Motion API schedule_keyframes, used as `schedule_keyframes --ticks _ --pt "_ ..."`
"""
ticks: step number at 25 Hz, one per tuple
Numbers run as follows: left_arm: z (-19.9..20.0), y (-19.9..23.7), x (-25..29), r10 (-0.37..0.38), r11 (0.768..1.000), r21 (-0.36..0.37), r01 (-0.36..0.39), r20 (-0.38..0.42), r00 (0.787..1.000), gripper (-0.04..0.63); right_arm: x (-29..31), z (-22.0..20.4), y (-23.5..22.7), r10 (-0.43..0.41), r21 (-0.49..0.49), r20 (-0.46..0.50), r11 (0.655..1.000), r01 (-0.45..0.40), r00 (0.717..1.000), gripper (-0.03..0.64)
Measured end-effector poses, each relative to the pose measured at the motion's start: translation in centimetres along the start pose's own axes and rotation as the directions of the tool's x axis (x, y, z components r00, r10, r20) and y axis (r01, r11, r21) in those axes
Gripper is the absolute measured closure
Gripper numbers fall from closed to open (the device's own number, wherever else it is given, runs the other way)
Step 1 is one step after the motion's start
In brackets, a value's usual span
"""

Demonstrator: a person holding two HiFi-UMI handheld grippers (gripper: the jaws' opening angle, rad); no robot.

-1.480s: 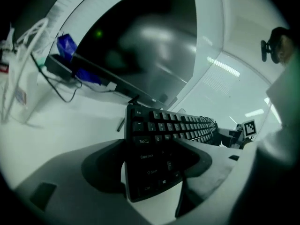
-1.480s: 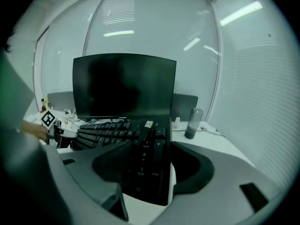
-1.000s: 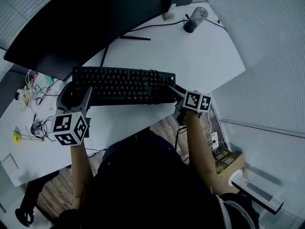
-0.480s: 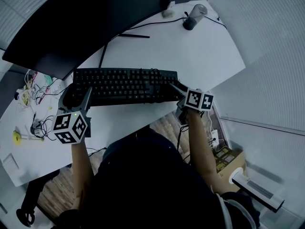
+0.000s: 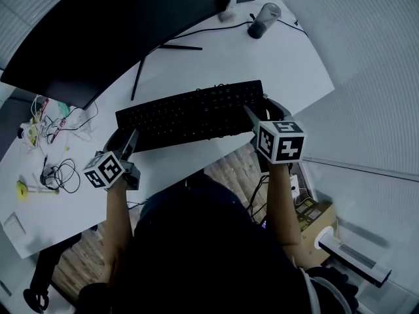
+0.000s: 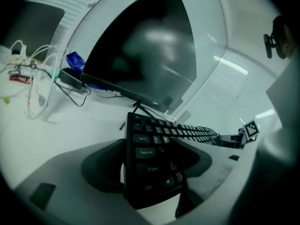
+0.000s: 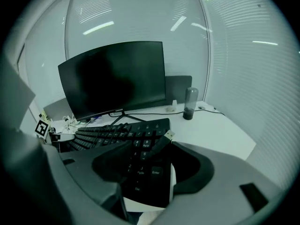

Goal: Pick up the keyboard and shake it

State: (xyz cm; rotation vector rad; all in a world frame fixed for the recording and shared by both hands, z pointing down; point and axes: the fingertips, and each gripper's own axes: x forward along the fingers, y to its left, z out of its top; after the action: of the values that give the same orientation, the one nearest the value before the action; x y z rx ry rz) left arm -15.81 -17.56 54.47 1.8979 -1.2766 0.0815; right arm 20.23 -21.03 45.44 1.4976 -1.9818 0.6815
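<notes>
The left tongs [image 5: 124, 139] are closed on the left end of the keyboard [image 5: 193, 113], by the Caps Lock key [image 6: 146, 152]. The keyboard is held aslant above the table [image 5: 262, 57], apparently lifted clear, and its right end is clamped in the right tongs [image 5: 263, 110]. Both ends are gripped, presumably so that the long board is kept balanced when shaken.

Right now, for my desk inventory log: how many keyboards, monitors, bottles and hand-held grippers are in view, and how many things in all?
keyboard: 1
monitor: 1
bottle: 1
grippers: 2 (left gripper, right gripper, each clamped on one end of the keyboard)
Total: 5
</notes>
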Motion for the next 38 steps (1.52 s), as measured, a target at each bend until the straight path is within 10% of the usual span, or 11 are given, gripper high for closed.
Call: schedule_keyframes --ticks 8,19,38 --pt "-4.8 2.8 -1.5 0.019 0.992 -0.122 -0.028 -0.07 0.997 0.276 0.9 -1.7 2.5 0.0 -0.085 -0.053 0.996 -0.004 0.999 0.337" --pt "-3.3 5.6 -4.4 0.185 0.979 0.1 -0.176 -0.094 0.978 0.276 8.7 -12.6 3.9 0.217 0.238 -0.103 0.953 -0.188 0.971 0.337" --pt "-1.2 9.5 4.7 0.206 0.972 0.14 -0.188 -0.129 0.97 0.276 16.4 -9.1 1.4 0.166 0.179 -0.081 0.972 -0.149 0.983 0.337"
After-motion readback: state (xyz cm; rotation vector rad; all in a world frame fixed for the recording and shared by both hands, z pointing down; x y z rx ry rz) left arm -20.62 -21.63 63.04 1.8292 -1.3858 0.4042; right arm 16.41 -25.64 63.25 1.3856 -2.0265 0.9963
